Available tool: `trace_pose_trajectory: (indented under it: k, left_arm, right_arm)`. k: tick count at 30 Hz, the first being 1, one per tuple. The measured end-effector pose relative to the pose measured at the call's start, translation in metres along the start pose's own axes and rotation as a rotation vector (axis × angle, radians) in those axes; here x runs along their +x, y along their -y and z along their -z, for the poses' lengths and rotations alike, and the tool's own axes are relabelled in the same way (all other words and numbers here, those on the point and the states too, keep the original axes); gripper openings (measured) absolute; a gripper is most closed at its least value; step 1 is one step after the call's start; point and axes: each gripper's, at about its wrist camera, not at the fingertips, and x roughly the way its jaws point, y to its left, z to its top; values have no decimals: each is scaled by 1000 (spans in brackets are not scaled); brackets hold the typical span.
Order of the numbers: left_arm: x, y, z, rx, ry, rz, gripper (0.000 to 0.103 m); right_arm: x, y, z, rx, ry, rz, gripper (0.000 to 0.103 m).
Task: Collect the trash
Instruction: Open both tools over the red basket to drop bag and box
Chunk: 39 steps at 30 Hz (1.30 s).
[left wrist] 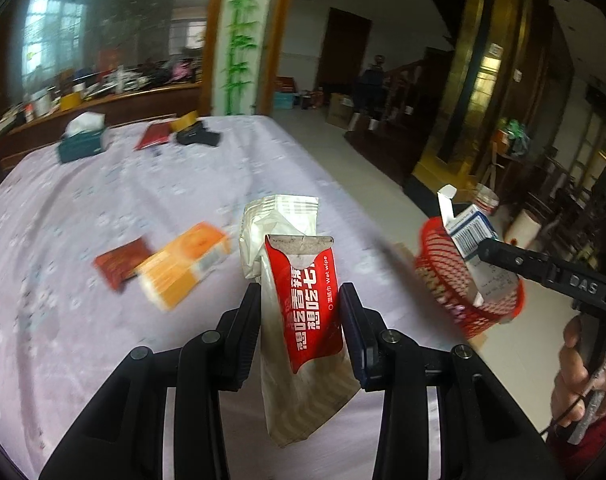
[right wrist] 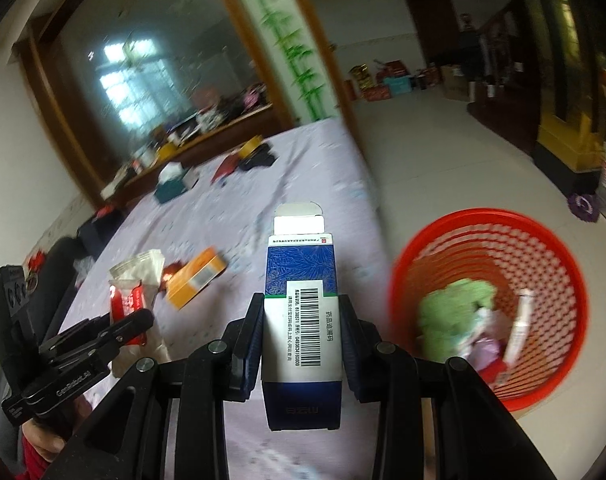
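My left gripper [left wrist: 301, 316] is shut on a red and white wet wipe packet [left wrist: 307, 304], held upright above the lilac tablecloth [left wrist: 103, 320]. My right gripper [right wrist: 301, 330] is shut on a blue and white medicine box [right wrist: 301, 320] with its top flap open. In the left wrist view that box [left wrist: 473, 236] hangs beside the red mesh basket [left wrist: 443, 276]. In the right wrist view the basket [right wrist: 491, 304] stands on the floor to the right and holds green and white rubbish. The left gripper with its packet [right wrist: 131, 300] shows at lower left there.
An orange box [left wrist: 183, 264] and a dark red packet [left wrist: 121, 262] lie on the table. A green tissue box [left wrist: 81, 142], a red booklet [left wrist: 153, 136] and a black item [left wrist: 197, 136] sit at the far end. The table edge runs beside the basket.
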Motion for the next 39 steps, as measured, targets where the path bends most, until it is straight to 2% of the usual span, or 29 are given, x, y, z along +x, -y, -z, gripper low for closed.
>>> trace_pose_trajectory:
  k: [9,15,20,23,25,27,34,39]
  left_arm:
    - [27,68,-34,79,-30,135,37]
    - [60,122,-48,128,-62,228,38]
    - [97,160,-50,157,-103,272,38]
    - [114,170,-49,163,-123,277,38]
    - [126,174,-49,154,-137,283,44]
    - [128,175,-48,151,-140,277,64]
    - [106,156,-43,163,-99,215,65]
    - [83,127,-38,143,-69,155,68]
  right_arm:
    - [-34,69,-14,126,85,83,37]
    - [-40,100,-19,168,98,132,37]
    - [-40,129,-19,210,91,168,37]
    - [-36,145,-20,237,79,182,38]
    - [-32,152,-20,247,68,181,39]
    - [-28,156,-21,245,57,195,40]
    - [-38,153,-22,226,83,223,46]
    - [-40,129,-24,188,83,224,58]
